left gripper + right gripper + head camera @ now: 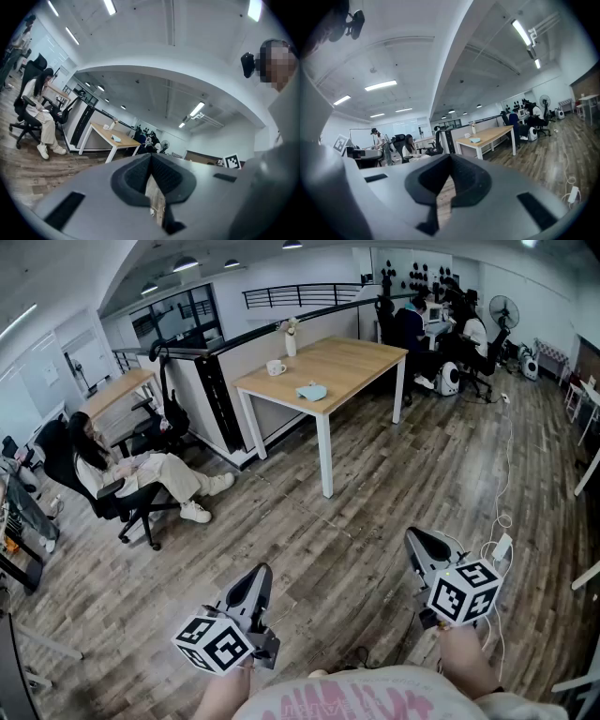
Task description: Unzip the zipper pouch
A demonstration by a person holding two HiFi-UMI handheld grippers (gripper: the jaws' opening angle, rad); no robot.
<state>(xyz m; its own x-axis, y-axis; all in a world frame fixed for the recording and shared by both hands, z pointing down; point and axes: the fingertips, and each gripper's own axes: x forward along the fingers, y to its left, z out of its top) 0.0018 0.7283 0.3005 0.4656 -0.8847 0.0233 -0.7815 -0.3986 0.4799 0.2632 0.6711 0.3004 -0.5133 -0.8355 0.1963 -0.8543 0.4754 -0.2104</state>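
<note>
zipper pouch (311,391), seemingly the pale blue thing on the wooden counter (361,360) at upper middle of the frame, lies well apart from both tools. left tool (257,576) and right tool (419,540) are pressed together, empty. likely risk: tugging the pull without pinning the pouch would just drag it along the counter.

— What stands in the upper middle of the frame?
— A wooden surface (352,362) on white legs. A white mug (276,367) and a pale bottle (291,341) stand near its far left edge.
— And at the left?
— A person (131,470) leans back in a black office chair (66,470), legs stretched out over the plank floor (375,512).
— The right side?
— A white cable (504,488) trails down the floor. At the upper right, more people (412,324) sit at desks, with a standing fan (503,308) near them.
</note>
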